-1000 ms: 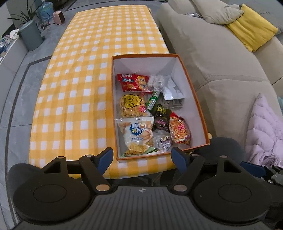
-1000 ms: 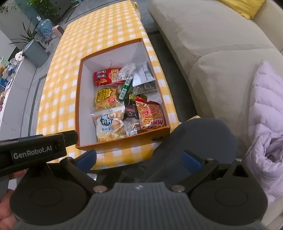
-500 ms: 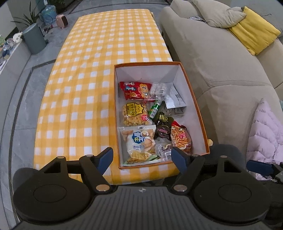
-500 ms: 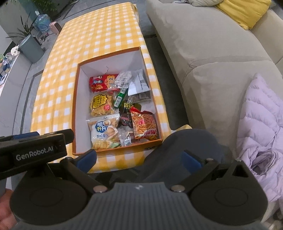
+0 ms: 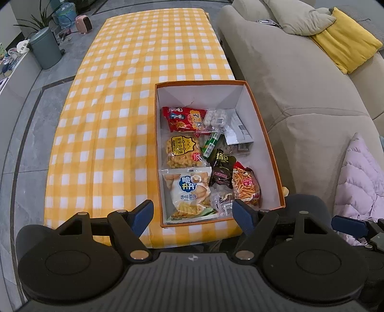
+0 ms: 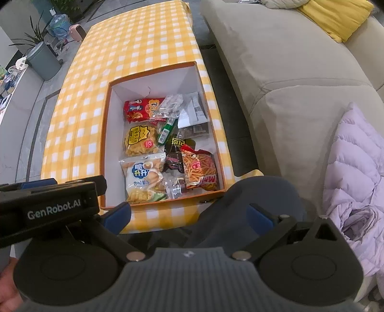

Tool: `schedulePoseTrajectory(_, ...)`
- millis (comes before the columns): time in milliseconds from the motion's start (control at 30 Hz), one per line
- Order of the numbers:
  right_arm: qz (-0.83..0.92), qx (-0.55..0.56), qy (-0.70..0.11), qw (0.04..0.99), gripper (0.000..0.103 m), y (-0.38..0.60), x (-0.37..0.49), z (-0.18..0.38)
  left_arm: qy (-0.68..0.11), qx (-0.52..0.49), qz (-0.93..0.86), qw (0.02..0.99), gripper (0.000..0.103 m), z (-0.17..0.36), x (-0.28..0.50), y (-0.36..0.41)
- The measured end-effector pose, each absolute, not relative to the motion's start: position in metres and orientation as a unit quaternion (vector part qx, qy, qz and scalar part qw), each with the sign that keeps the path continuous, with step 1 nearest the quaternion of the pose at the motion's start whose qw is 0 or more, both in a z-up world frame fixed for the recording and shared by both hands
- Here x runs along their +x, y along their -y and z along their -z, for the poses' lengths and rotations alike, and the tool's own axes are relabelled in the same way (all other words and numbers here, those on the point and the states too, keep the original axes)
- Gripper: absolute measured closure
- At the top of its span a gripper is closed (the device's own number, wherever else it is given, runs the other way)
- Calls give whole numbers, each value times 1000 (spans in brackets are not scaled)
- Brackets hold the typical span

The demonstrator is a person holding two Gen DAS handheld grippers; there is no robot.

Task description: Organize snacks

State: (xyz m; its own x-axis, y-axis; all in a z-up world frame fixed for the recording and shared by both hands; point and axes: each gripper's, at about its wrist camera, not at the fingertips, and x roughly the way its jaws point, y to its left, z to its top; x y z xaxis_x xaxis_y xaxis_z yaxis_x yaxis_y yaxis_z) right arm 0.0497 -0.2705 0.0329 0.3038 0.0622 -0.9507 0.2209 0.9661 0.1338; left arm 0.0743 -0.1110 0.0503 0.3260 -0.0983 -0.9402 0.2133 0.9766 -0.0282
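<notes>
An orange-rimmed white box (image 5: 266, 134) (image 6: 106, 134) sits at the near right end of the yellow checked table (image 5: 115, 120) (image 6: 134, 48). Several snack packets lie inside: a red bag (image 5: 183, 118) (image 6: 144, 109), a yellow bag (image 5: 182, 151) (image 6: 140, 140), a white biscuit bag (image 5: 189, 189) (image 6: 144, 177), an orange stick-snack bag (image 5: 246, 187) (image 6: 201, 168), a green stick (image 5: 211, 144) (image 6: 168, 130) and dark packets (image 5: 222, 165). My left gripper (image 5: 193, 213) hangs open above the box's near edge, holding nothing. My right gripper (image 6: 189, 213) is open too, short of the table, above a dark knee.
A beige sofa (image 5: 288, 79) (image 6: 288, 60) runs along the right with a yellow cushion (image 5: 345, 40) and a lilac quilted jacket (image 5: 360, 182) (image 6: 357, 172). A grey bin (image 5: 46, 49), a plant and a pink heater (image 5: 84, 21) stand on the floor at the far left.
Both grippers have pulled back and up from the box, so it looks smaller and farther. Both stay open. The snacks have not moved.
</notes>
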Motion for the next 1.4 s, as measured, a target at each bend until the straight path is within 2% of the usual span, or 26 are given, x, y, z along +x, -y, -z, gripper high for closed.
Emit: schedulePoseTrajectory(1400, 54, 99, -587, 802, 4, 261, 50, -31, -578, 49, 88, 810, 16, -46, 73, 110)
